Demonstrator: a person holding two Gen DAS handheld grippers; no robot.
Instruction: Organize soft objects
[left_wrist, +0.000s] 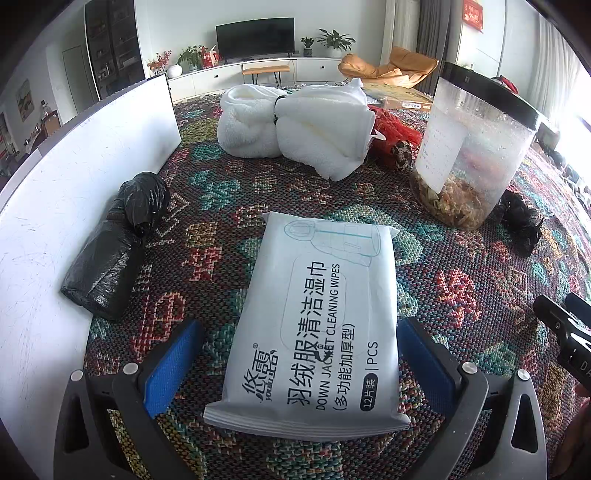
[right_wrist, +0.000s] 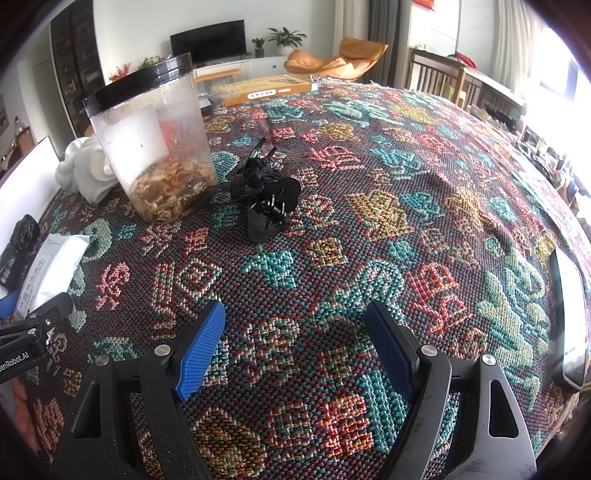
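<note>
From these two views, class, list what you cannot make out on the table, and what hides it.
- Red netted item, left wrist view: mostly behind the white towels and plastic jar.
- Jar label text: too small.
- Wipes pack, right wrist view: cut off at the left edge.
- Black bundle: dark tangle, makeup unclear.

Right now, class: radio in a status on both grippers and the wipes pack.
Left gripper open, straddling wipes pack, not clamped. Right gripper open, empty, over tablecloth. Nothing blocking the pack.
</note>
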